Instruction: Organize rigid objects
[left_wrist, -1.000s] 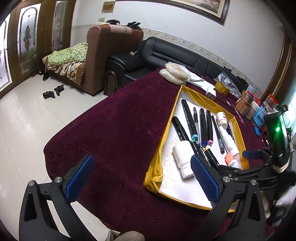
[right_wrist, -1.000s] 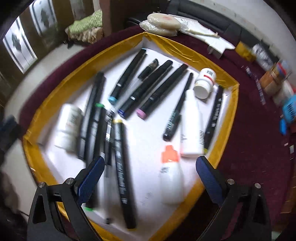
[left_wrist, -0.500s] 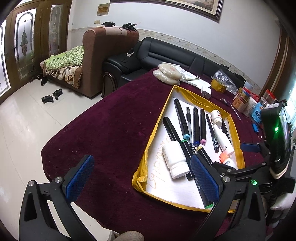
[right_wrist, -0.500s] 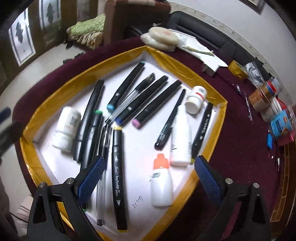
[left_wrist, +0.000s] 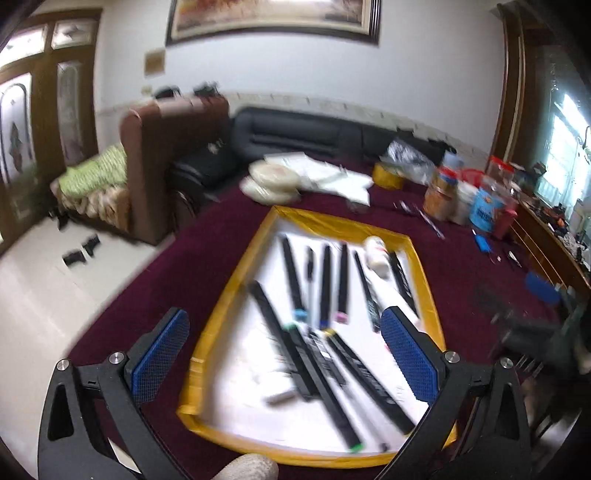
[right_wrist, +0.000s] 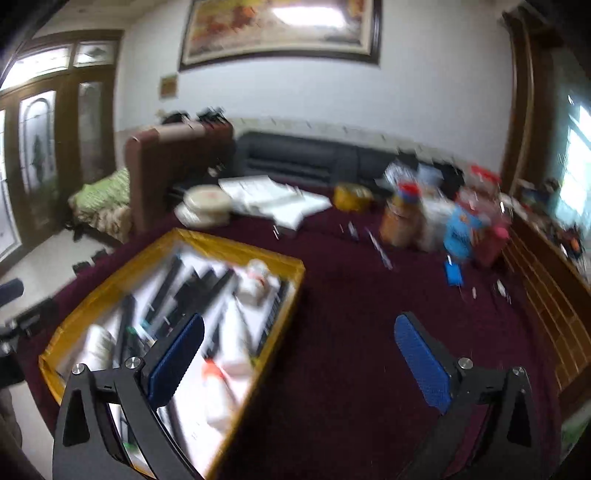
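Note:
A yellow-rimmed white tray (left_wrist: 236, 295) lies on the maroon table and holds several black markers (left_wrist: 325, 288) and white bottles (left_wrist: 375, 247). My left gripper (left_wrist: 284, 354) is open and empty, over the tray's near half. My right gripper (right_wrist: 299, 362) is open and empty, over the cloth to the right of the tray (right_wrist: 291, 295); its left finger (right_wrist: 177, 358) overlaps the tray. An orange-capped white bottle (right_wrist: 218, 384) lies there. Both views are motion-blurred.
Jars and tins (right_wrist: 443, 221) crowd the table's far right. Papers and round flat packs (left_wrist: 273, 177) lie behind the tray. A black sofa (left_wrist: 295, 129) and brown armchair (left_wrist: 155, 147) stand beyond the table (right_wrist: 351, 332).
The left gripper has swung right, over the tray. The right gripper has lifted and swung right, off the tray onto the cloth side. Both stayed open.

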